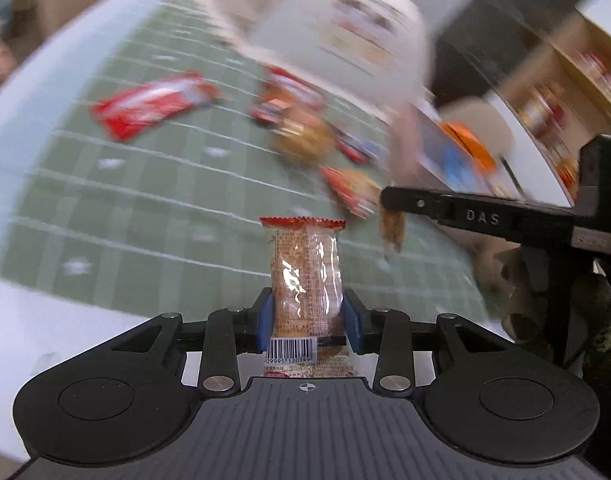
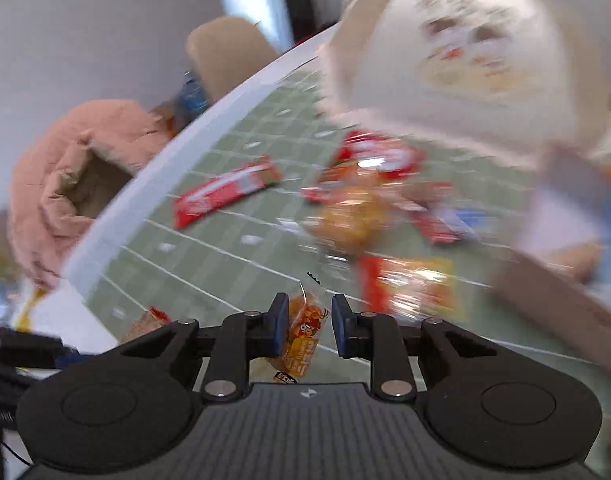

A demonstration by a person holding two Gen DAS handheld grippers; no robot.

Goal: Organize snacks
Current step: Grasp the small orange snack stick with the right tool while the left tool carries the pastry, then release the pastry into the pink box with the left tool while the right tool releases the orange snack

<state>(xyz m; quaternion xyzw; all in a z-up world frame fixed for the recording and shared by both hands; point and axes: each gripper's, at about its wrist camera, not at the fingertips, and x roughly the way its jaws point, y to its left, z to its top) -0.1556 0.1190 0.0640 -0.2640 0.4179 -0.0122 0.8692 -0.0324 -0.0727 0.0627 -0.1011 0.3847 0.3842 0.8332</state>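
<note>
My left gripper (image 1: 307, 314) is shut on a clear cracker pack (image 1: 305, 276) with a red top edge and holds it upright above the green grid mat (image 1: 137, 200). My right gripper (image 2: 307, 326) has an orange snack packet (image 2: 305, 332) between its fingers; the packet touches the left pad, and a gap shows at the right pad. The right gripper (image 1: 485, 216) also shows in the left wrist view, with a brown packet hanging from its tip. Several snacks lie blurred on the mat: a long red bar (image 1: 153, 106) (image 2: 225, 192), a round golden pack (image 1: 303, 136) (image 2: 351, 216).
A white bag with a printed face (image 1: 345, 36) (image 2: 465, 52) stands at the mat's far side. A cardboard box (image 2: 561, 304) sits at the right. A pink plush thing (image 2: 77, 176) lies off the table's left. Shelves with jars (image 1: 565, 92) stand far right.
</note>
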